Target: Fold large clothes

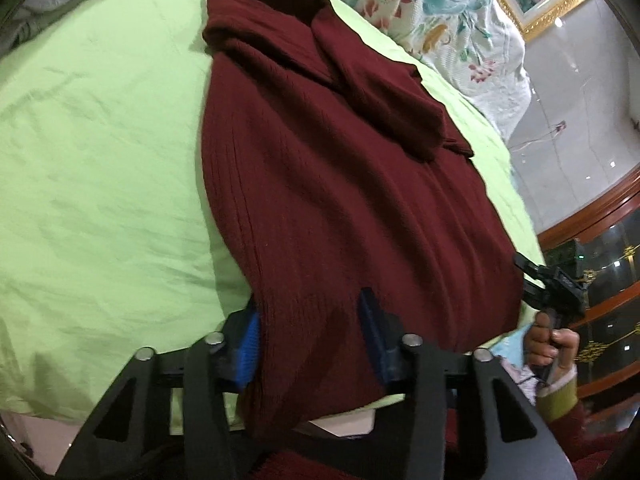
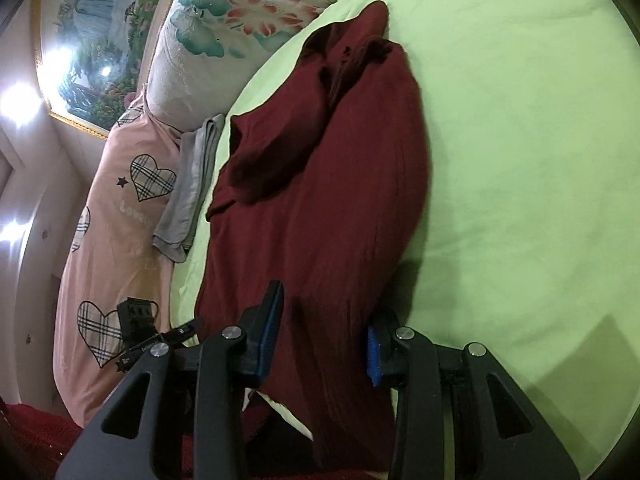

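A dark red knit sweater (image 1: pixel 340 184) lies lengthwise on the green bed sheet (image 1: pixel 100 160), with its sleeves folded in over the chest. Its hem hangs over the near bed edge. In the left wrist view my left gripper (image 1: pixel 310 332) sits at the hem's left part, and a thick fold of knit fills the gap between its blue pads (image 1: pixel 248 344). In the right wrist view the same sweater (image 2: pixel 332 200) runs away from my right gripper (image 2: pixel 324 338), whose blue pads (image 2: pixel 374 356) press a bunch of hem from both sides.
A floral pillow (image 2: pixel 240 12) lies at the head of the bed. A pink quilt with hearts (image 2: pixel 120 220) and a grey cloth (image 2: pixel 192 184) lie beside the sweater. A wooden cabinet (image 1: pixel 600 280) stands past the bed. A hand (image 1: pixel 554 340) holds the other gripper's handle.
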Demonstrator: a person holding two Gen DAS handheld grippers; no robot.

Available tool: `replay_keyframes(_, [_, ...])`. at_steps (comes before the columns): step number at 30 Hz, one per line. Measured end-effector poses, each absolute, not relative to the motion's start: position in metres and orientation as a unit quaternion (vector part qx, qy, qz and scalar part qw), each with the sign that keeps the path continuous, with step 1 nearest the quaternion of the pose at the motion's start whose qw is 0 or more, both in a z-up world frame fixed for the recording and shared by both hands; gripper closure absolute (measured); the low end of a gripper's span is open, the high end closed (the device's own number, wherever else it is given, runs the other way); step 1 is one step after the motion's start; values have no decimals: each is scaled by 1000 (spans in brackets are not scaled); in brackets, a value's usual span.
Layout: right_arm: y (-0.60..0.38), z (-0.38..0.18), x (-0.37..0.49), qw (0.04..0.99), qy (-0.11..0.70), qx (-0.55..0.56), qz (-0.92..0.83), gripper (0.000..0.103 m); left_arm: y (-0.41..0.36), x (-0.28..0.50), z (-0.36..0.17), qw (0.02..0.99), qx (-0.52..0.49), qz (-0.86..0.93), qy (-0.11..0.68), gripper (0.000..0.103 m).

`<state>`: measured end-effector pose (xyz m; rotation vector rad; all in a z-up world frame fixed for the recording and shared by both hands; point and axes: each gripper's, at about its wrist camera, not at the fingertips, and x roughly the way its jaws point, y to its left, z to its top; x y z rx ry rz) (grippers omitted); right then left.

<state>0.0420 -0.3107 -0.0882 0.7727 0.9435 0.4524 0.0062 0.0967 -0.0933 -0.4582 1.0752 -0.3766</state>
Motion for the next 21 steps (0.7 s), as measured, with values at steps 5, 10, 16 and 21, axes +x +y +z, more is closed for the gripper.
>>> replay_keyframes(5, [-318,-88,35,796,439,356,215,66,102,1,-96,811,-222,-190,507,64])
replay_keyframes(10, [-329,-88,34,796,422,382,204,66,101,6,-97,808,-226,-202,505,70])
replay_keyframes(16, [-315,-90,27,792,451,345,224,68,100,3,-103,803,-223,-201,515,95])
replay_keyframes(21, [-316,-96,13,792,455,345,216,95,109,-4,-102,812,-255,-183,491,97])
